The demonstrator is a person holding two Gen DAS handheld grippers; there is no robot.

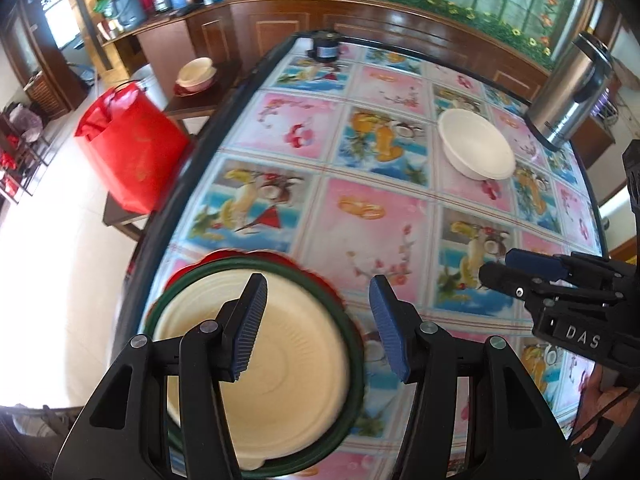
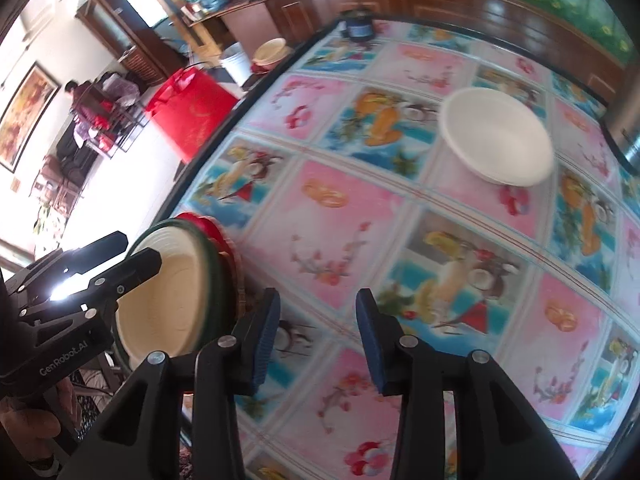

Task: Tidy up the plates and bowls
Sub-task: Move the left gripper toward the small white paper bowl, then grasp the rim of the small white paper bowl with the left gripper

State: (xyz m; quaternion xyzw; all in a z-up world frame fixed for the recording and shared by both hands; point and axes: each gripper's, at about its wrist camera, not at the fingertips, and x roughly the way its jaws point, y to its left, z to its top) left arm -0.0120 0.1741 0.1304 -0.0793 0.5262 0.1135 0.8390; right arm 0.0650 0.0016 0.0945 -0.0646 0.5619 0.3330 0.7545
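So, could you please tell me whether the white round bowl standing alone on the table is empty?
Empty: the white round bowl stands upright, its bare inside showing in both views.

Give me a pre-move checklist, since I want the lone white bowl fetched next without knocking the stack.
1. Left gripper empty, jaws apart: ok.
2. Right gripper empty, jaws apart: ok.
3. Cream plate seated inside green plate on red plate: ok.
4. Stack clear of the table edge: not ok, it sits near the edge.
5. White bowl upright, nothing in it: ok.
6. Path to the bowl across the tablecloth clear: ok.
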